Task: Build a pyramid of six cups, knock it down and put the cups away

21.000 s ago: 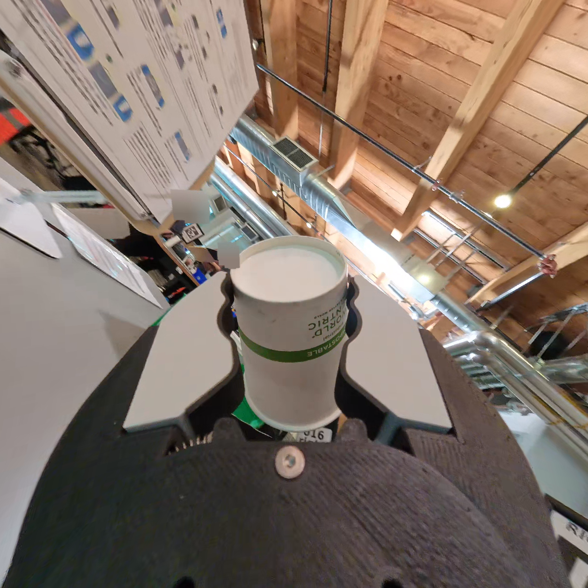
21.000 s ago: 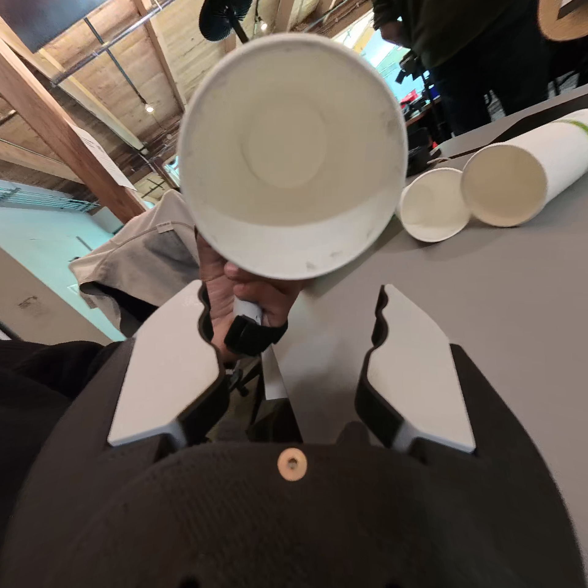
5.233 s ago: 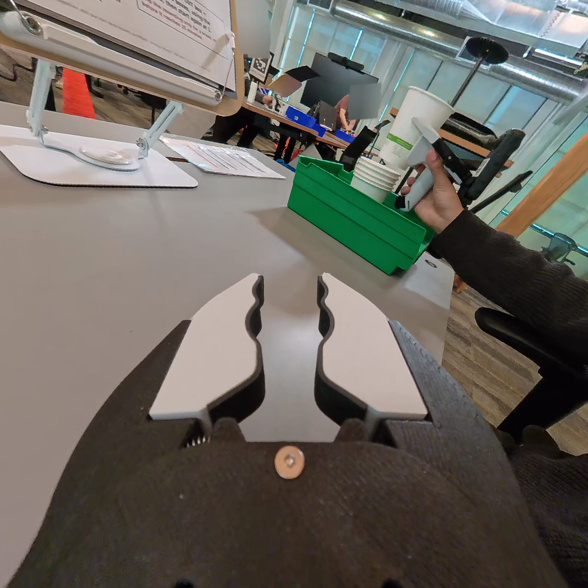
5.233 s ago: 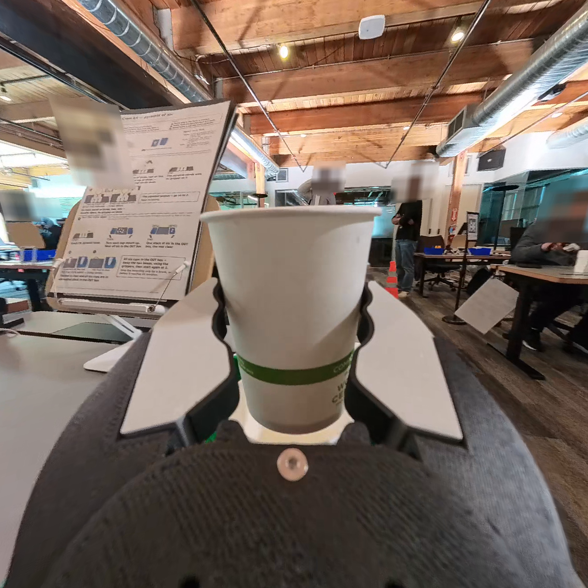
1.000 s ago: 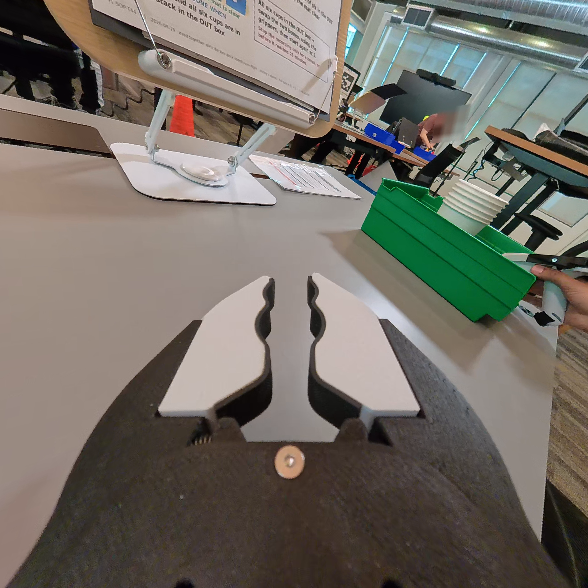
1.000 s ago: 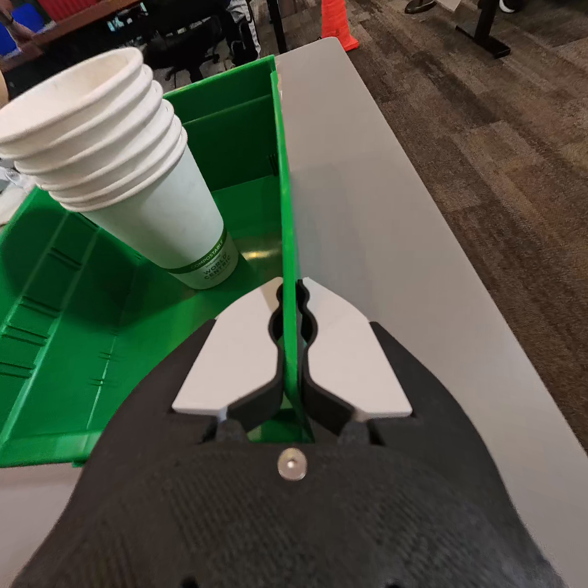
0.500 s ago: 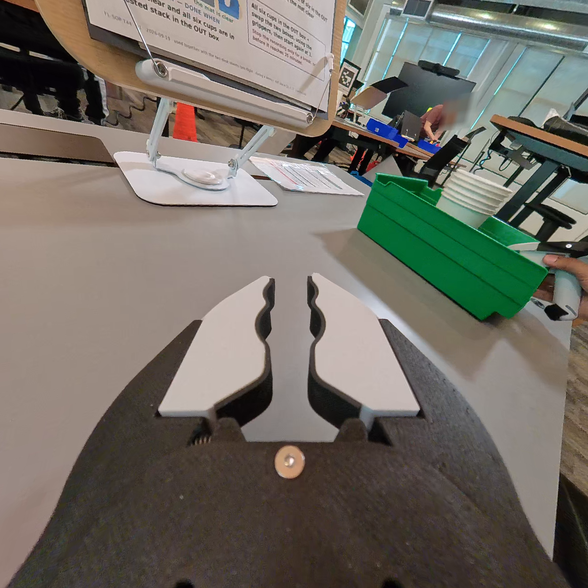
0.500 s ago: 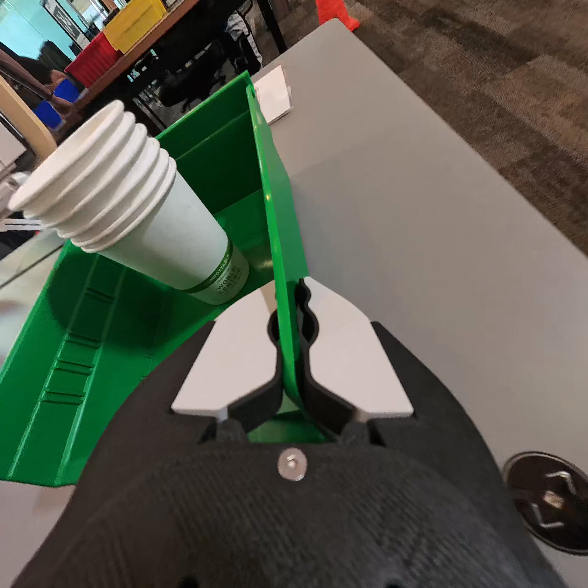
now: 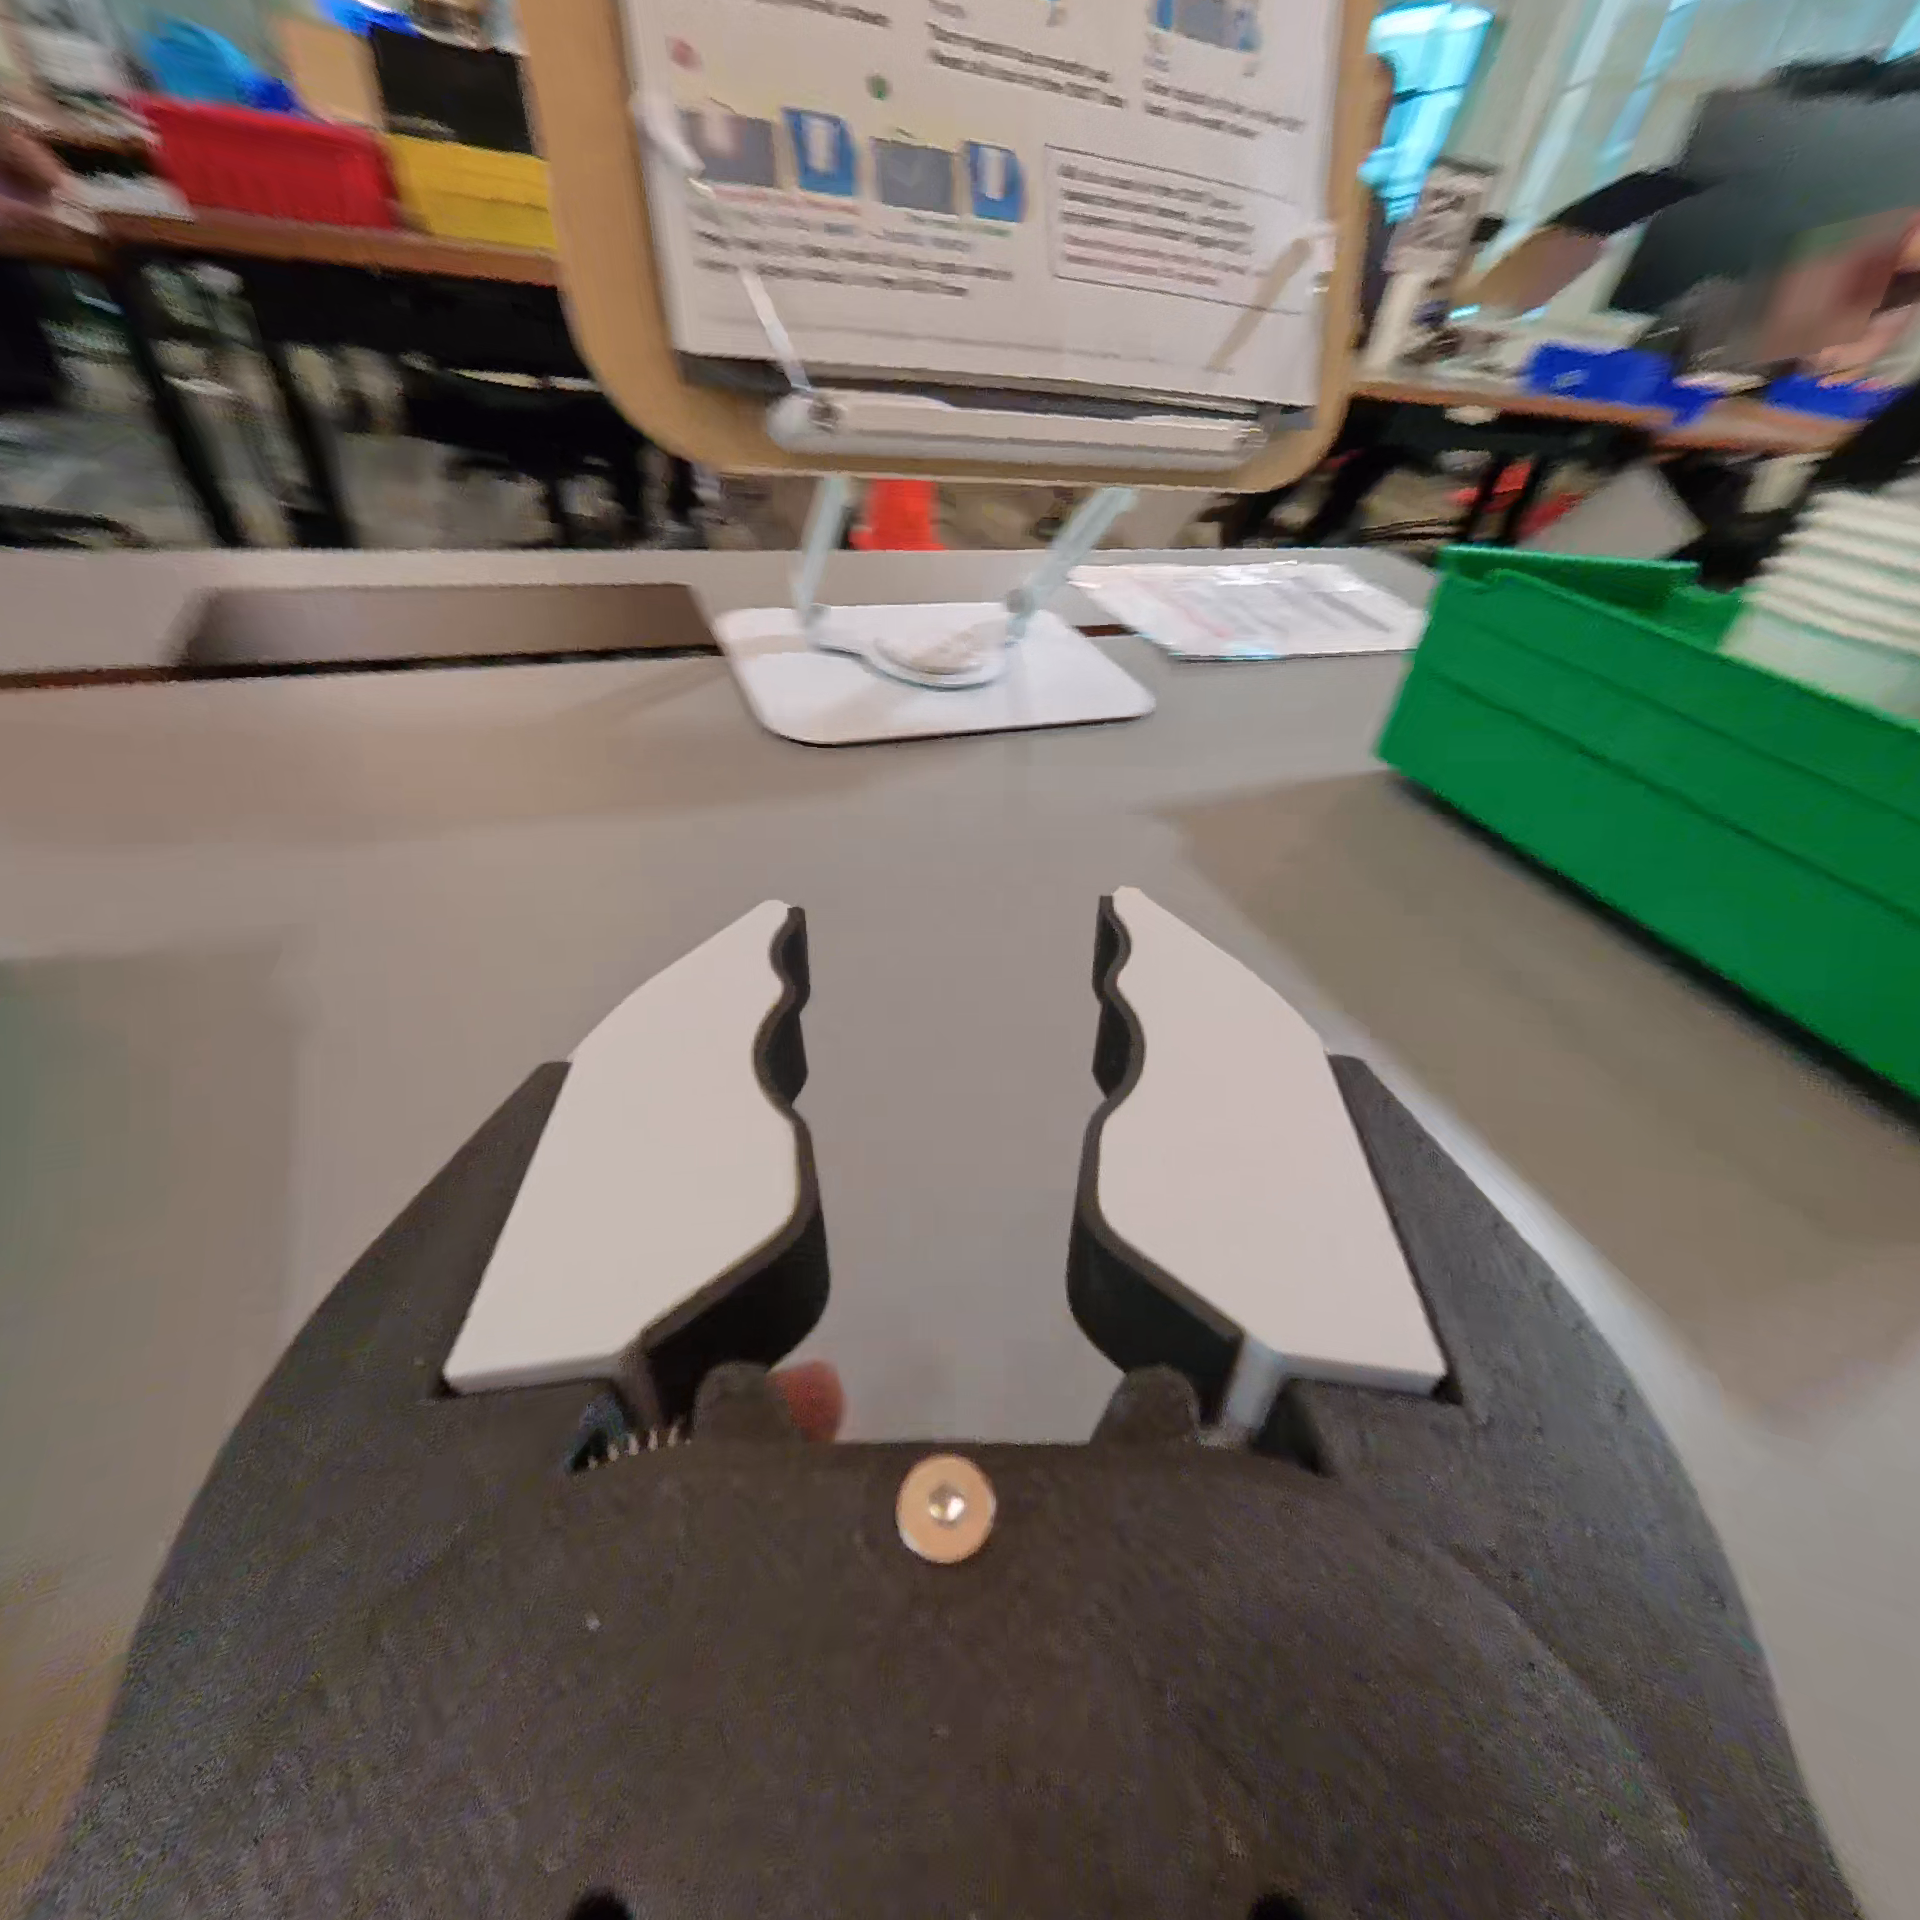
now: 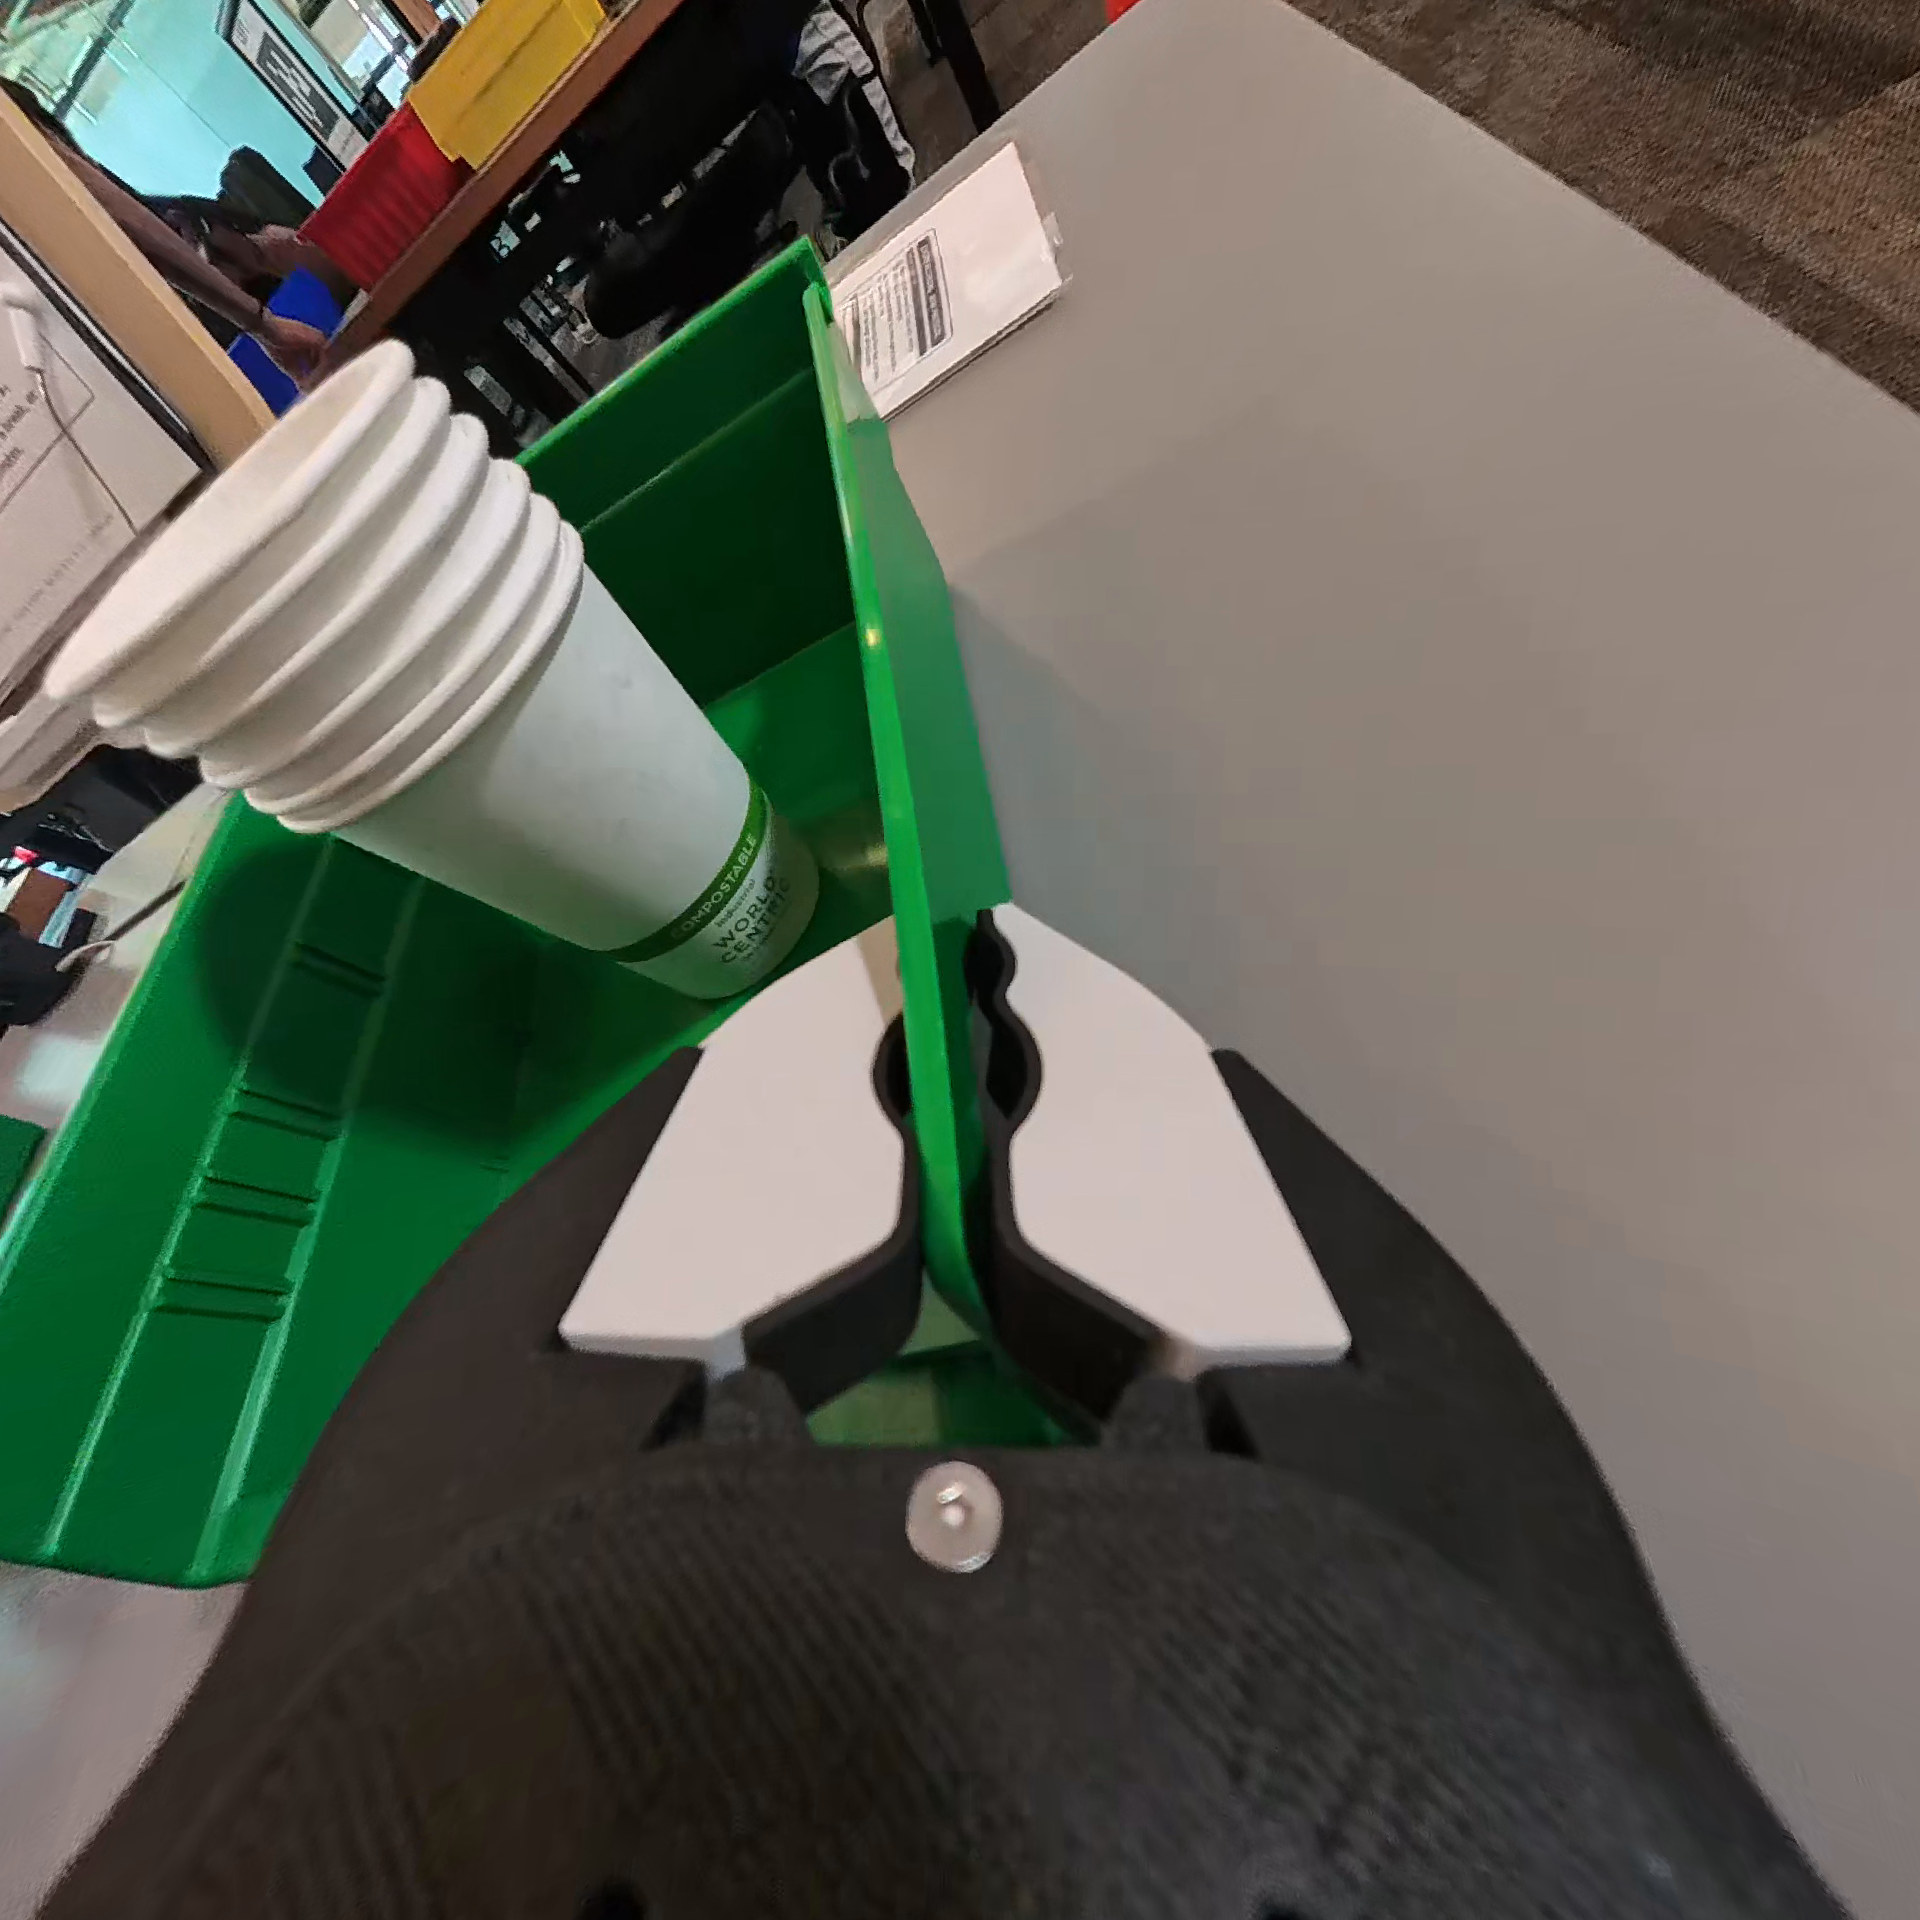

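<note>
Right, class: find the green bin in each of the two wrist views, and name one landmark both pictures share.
Left wrist view: green bin at the right edge, on the grey table.
Right wrist view: its side wall runs up the centre, clamped by the right gripper.
Shared landmark: the stack of white paper cups in the bin.

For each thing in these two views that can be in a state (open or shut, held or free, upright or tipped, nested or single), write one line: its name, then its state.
Left gripper: open, empty, above the bare grey table.
Right gripper: shut on the green bin's side wall.
Green bin: gripped by one wall, holding the cups.
Paper cups: nested in one stack, standing on the bin floor.
Document stand: upright on its white base, a sheet clipped to it.
</note>
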A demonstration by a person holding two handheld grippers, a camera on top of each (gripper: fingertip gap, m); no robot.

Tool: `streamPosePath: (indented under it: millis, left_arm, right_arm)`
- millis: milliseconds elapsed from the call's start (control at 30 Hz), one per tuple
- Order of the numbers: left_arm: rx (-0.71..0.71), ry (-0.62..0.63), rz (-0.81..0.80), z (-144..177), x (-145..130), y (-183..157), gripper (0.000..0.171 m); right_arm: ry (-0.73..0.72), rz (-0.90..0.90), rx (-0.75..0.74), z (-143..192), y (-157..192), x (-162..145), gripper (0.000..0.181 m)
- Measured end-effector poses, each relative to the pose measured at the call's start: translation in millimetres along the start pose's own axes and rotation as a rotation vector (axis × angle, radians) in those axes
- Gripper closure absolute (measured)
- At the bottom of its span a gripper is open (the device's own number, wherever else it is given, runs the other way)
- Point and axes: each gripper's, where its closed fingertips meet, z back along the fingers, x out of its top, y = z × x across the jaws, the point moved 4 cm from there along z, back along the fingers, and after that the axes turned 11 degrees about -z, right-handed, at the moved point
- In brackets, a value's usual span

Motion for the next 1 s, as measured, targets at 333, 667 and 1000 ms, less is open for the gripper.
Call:
streamPosePath:
  millis: [333, 667, 1000]
  left_arm:
    - [0.442, -0.037, -0.106, 60.9, 10.9, 77.3, 0.111]
    - [0.681, -0.055, -0.200, 125.5, 10.5, 124.3, 0.116]
    - [0.583, 0.302, -0.145, 109.5, -58.2, 144.1, 0.144]
  right_arm:
    - [0.017, 0.011, 0.019, -21.4, 16.4, -2.8, 0.174]
    - [0.041, 0.022, 0.054, -48.8, 38.5, -7.5, 0.173]
    - [0.042, 0.055, 0.058, -54.0, 51.8, -15.5, 0.173]
